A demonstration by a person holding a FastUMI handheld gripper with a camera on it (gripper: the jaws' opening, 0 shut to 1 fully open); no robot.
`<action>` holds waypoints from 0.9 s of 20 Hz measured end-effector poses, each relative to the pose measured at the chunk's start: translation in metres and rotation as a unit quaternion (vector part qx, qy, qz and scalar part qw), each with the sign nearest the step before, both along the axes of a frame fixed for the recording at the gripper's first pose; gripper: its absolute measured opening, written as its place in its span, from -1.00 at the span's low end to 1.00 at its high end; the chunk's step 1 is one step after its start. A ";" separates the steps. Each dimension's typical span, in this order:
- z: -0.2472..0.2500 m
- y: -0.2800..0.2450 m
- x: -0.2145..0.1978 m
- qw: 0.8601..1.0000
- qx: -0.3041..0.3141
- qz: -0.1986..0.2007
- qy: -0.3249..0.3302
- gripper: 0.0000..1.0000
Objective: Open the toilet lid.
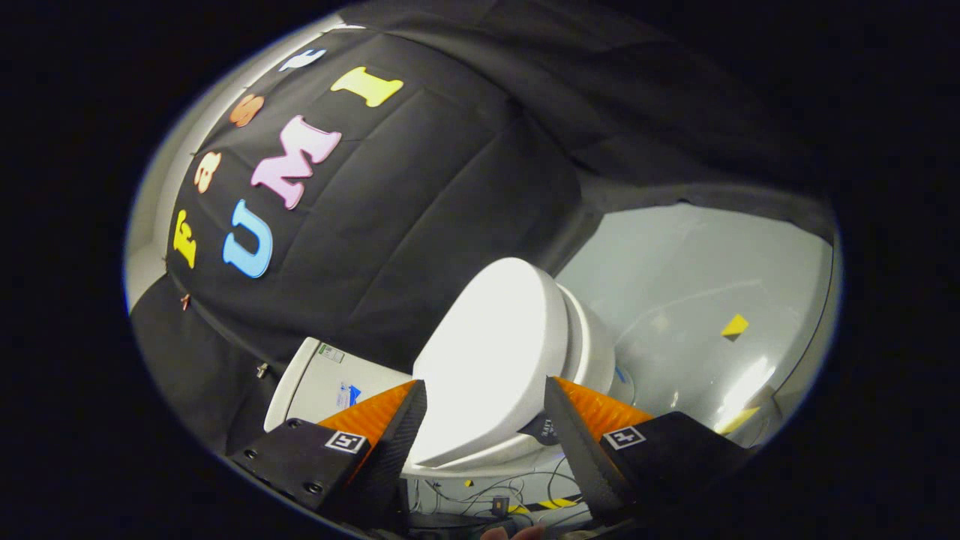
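A white toilet stands against the booth's black cloth wall, and the whole view is strongly tilted. Its smooth white lid (487, 345) lies flat against the seat and bowl (592, 349), which show as a rim along its right side. The white tank (315, 382) sits behind the lid, past my left finger. My gripper (484, 382) is open, fingers spread wide, and nothing is pinched. The lid's broad near end shows in the gap just ahead of the fingertips. I cannot tell whether either finger touches it.
A glossy white floor (697, 300) with yellow tape marks (735, 326) spreads beyond the bowl. Loose cables and yellow-black tape (540, 504) lie below the lid's near end. A person's fingertip (514, 533) shows under the gripper. The black cloth wall (420, 210) stands close behind the tank.
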State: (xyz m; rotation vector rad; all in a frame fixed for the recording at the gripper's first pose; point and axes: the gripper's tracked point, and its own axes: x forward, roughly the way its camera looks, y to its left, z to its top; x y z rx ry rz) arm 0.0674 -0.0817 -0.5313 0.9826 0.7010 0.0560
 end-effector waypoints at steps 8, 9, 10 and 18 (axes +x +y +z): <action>-0.072 0.028 -0.016 0.993 0.057 0.034 0.102 0.97; -0.076 0.031 -0.016 0.991 0.067 0.031 0.108 0.93; -0.082 0.032 -0.017 0.990 0.078 0.031 0.112 0.94; -0.098 0.052 -0.017 0.977 0.155 0.039 0.139 -0.12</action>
